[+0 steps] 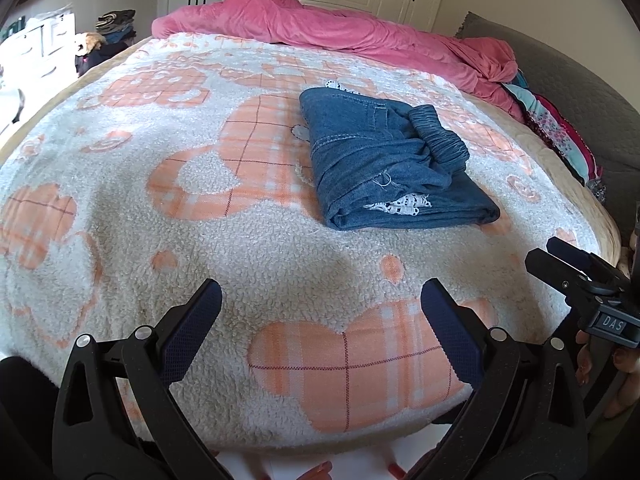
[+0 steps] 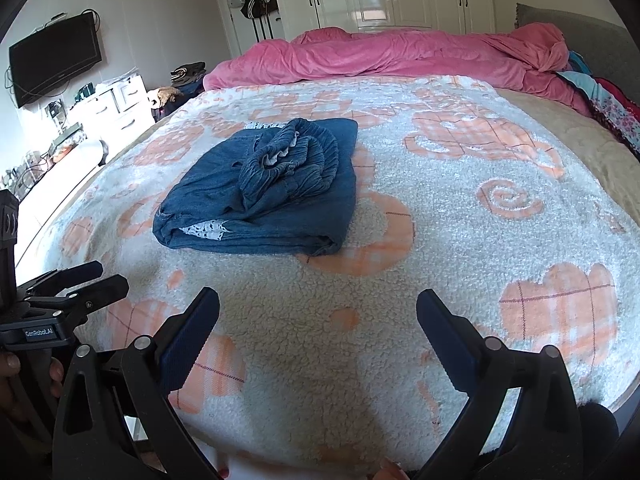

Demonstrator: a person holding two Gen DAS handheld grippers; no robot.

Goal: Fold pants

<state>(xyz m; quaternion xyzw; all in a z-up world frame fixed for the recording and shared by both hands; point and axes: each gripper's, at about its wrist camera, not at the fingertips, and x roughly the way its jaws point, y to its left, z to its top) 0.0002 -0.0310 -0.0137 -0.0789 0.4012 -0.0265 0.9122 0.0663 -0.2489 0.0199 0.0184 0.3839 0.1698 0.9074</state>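
Observation:
Blue denim pants [image 1: 384,160] lie folded in a compact bundle on the bed, with the elastic waistband bunched on top and white lace trim showing at the near edge; they also show in the right wrist view [image 2: 264,192]. My left gripper [image 1: 322,292] is open and empty, hovering over the blanket near the bed's front edge, well short of the pants. My right gripper [image 2: 318,300] is open and empty, likewise near the front edge. Each gripper shows at the side of the other's view: right gripper [image 1: 568,264], left gripper [image 2: 96,276].
The bed is covered by a white fleece blanket with orange plaid shapes [image 1: 160,208]. A pink duvet [image 1: 328,28] is heaped along the far side, with patterned fabrics [image 1: 560,128] at the right. White wardrobes, a wall TV [image 2: 56,56] and a cluttered counter stand beyond.

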